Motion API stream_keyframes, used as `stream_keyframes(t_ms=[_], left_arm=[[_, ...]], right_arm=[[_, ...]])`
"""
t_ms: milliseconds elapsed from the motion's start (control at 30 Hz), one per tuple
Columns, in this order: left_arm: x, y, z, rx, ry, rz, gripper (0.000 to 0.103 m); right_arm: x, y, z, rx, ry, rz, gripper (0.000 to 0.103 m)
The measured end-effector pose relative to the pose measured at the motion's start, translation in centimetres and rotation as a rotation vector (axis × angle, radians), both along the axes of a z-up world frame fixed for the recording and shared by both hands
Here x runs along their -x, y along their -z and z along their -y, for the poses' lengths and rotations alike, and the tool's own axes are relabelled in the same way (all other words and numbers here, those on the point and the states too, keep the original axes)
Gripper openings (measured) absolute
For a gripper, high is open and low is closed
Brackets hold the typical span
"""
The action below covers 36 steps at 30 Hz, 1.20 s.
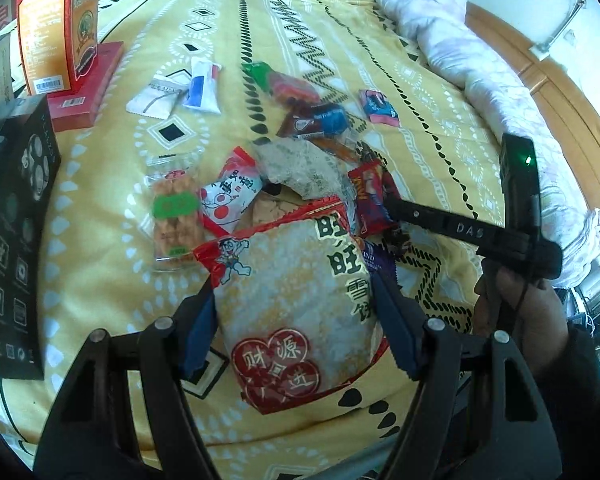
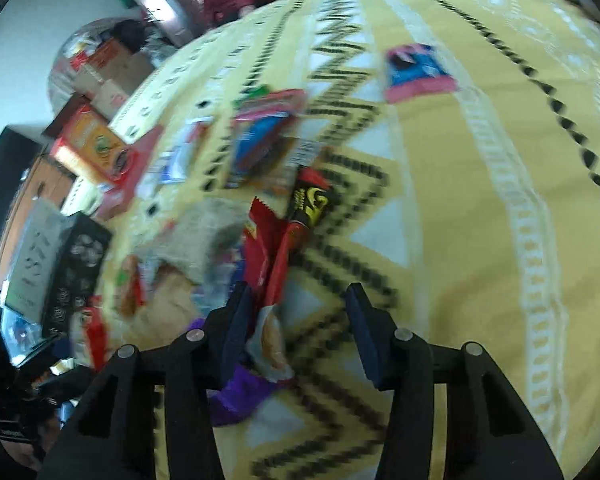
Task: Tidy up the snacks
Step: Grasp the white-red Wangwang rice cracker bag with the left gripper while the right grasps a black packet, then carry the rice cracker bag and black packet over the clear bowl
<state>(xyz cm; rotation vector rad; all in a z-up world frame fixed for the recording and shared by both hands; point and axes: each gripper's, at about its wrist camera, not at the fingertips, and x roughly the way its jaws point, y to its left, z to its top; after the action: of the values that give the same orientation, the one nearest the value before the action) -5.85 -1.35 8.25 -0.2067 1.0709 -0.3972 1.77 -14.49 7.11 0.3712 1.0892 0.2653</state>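
- Rice cracker bag (image 1: pixel 296 304) lies lengthwise between the left gripper (image 1: pixel 296 328) pads, clamped, top end pointing away toward the snack pile (image 1: pixel 300 168).
- Right gripper (image 2: pixel 300 332) stands apart over a small packet (image 2: pixel 270 344), not pinching.
- Yellow patterned bedspread (image 1: pixel 340 40) beneath; boxes (image 1: pixel 60 28) at left.
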Motion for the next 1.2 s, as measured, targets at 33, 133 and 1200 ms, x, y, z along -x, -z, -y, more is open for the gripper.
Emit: stream_keyframes(t_ms=[33,133,1200], left_arm=[[0.0,0.1,0.0,0.001,0.004,-0.002,0.073],[0.0,0.2,0.2,0.008,0.003,-0.002,0.074],[0.9,-6.0,-1.9,-0.042,-0.015,0.172,0.073]], right_arm=[[0.1,0.2,0.4,0.024,0.004,-0.001,0.051],[0.4,0.4,1.8,0.026,0.029,-0.004,0.051],[3.9,-8.0,1.5,0.102,0.038,0.212,0.033]])
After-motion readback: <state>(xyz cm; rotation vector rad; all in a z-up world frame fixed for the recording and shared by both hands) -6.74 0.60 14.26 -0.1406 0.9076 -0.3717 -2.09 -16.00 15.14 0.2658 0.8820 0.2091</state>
